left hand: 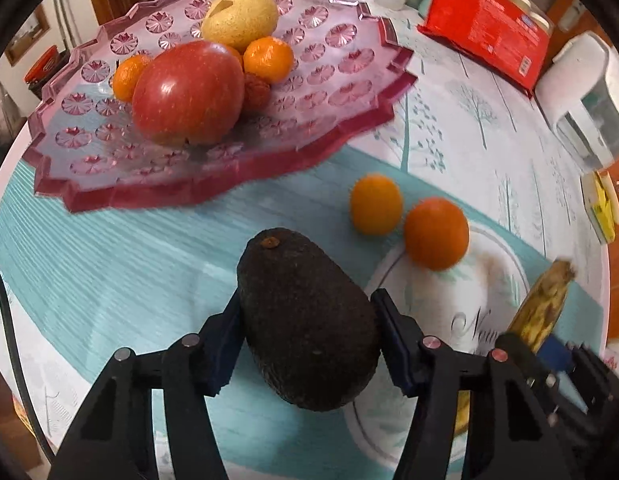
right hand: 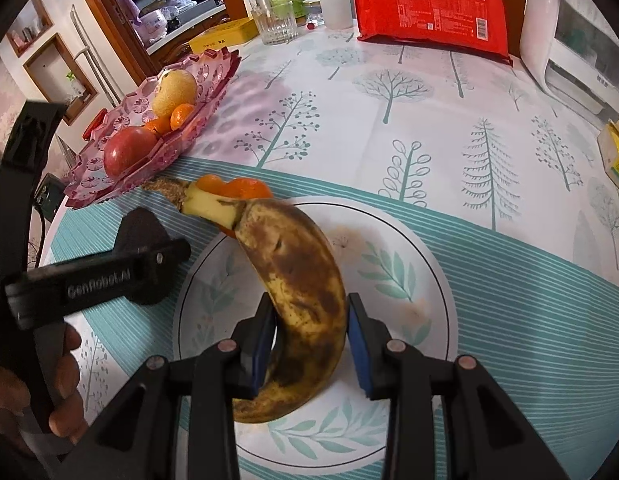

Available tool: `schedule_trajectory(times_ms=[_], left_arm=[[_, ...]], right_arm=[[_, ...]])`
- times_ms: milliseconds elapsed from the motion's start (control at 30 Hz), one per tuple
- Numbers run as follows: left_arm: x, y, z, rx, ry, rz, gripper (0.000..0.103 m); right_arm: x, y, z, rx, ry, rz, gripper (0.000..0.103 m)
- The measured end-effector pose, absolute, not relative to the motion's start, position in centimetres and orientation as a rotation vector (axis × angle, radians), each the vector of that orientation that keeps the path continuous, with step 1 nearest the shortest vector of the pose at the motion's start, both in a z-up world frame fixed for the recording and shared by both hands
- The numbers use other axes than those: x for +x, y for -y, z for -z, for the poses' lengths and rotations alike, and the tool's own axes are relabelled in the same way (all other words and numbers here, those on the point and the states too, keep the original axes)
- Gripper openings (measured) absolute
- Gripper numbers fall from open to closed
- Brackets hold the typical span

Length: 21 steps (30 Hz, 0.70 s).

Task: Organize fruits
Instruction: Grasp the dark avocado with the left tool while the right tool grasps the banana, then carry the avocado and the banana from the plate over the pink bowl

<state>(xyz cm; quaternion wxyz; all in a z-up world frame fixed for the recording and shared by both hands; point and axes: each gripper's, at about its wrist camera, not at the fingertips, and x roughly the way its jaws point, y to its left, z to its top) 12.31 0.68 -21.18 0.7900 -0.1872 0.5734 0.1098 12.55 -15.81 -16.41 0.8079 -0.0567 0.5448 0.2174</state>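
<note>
My left gripper [left hand: 307,326] is shut on a dark avocado [left hand: 305,320] and holds it above the teal cloth, short of the pink fruit tray [left hand: 349,92]. The tray holds a red apple [left hand: 187,92], a yellow pear [left hand: 239,16] and small oranges [left hand: 268,59]. Two loose oranges [left hand: 435,233] lie by the white plate [left hand: 493,280]. My right gripper [right hand: 311,340] is shut on a brown-spotted banana [right hand: 297,280] above the white plate [right hand: 429,280]. The left gripper [right hand: 121,268] shows at the left in the right wrist view. The banana also shows in the left wrist view [left hand: 543,304].
A red package [right hand: 429,4], bottles and a glass [right hand: 275,20] stand at the table's far edge. A white appliance [right hand: 569,36] is at the far right, a yellow box [right hand: 615,156] at the right edge. The tray also shows at the left [right hand: 149,136].
</note>
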Motion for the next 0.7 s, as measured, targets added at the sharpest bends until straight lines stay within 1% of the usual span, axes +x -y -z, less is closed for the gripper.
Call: schedule_trajectory(times_ms=[133, 300, 700], left_arm=[[10.6, -0.7, 20.4, -0.373, -1.24, -0.212, 0.059], [8.8, -1.1, 18.0, -0.319, -1.207, -0.182, 0.059], [6.2, -5.5, 11.6, -0.234, -1.094, -0.179, 0.059]], right_arm=[[12.0, 15.6, 15.6, -0.125, -1.145, -0.467, 0.035], [11.4, 15.2, 14.5, -0.122, -1.122, -0.466, 0.035], [10.3, 11.7, 10.8, -0.104, -1.059, -0.48, 0.035]])
